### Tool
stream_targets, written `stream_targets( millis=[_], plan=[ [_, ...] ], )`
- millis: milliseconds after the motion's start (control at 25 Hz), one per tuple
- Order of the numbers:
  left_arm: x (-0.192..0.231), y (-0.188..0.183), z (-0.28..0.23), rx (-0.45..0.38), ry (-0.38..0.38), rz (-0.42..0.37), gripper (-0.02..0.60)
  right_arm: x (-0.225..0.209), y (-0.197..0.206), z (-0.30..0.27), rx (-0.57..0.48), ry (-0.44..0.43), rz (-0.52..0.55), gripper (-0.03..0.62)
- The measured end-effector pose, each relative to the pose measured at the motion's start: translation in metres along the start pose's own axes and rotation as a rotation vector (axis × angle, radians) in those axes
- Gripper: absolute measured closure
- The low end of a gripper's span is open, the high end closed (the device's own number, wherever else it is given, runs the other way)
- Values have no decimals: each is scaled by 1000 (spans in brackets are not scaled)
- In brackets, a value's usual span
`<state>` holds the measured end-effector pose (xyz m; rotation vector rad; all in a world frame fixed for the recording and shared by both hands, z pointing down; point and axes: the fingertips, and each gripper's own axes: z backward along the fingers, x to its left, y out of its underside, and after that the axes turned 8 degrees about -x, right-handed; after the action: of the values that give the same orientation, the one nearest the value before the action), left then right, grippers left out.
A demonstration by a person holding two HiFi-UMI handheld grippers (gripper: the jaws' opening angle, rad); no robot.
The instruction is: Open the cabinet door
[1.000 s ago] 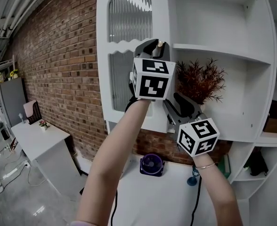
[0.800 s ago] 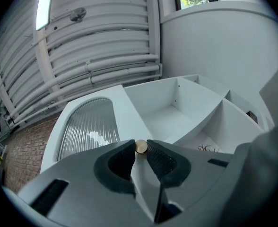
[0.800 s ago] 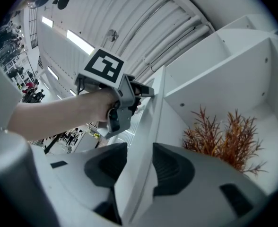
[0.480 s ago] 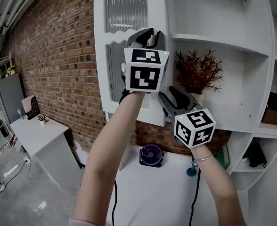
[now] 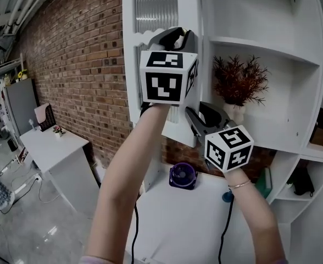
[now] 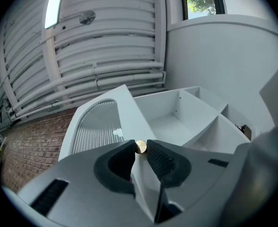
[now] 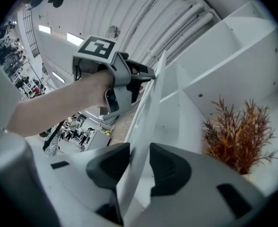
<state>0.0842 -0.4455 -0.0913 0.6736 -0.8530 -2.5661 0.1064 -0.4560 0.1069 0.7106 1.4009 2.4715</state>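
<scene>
Left gripper view: left fingers (image 6: 165,163) clamped on knob (image 6: 140,147); right fingers (image 7: 169,167) just closing onto cabinet door (image 7: 146,122) edge.

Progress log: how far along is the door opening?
Done: the cabinet door stands swung out from the shelves. In hand: the left gripper grips its brass knob; the right gripper has just been closing its jaws on the door's edge. Left: perhaps swinging it wider.

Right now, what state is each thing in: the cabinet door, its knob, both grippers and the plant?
cabinet door: open, swung out from the cabinet.
brass knob: pinched between the left gripper's pads.
left gripper: shut on the brass knob.
right gripper: jaws have just been closing, now gripping the cabinet door's edge.
plant: upright on its shelf.
</scene>
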Motion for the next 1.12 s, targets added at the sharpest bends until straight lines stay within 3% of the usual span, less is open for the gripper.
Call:
stream_targets(
  millis=[200,1120],
  plan=[
    [6,-12,13,0,-6,-17,499,17,-8,3,-19,-16,56,461],
    [44,-54,67,16,-84,-14,488,95,-37,6,-104,-111,-20,479]
  ],
)
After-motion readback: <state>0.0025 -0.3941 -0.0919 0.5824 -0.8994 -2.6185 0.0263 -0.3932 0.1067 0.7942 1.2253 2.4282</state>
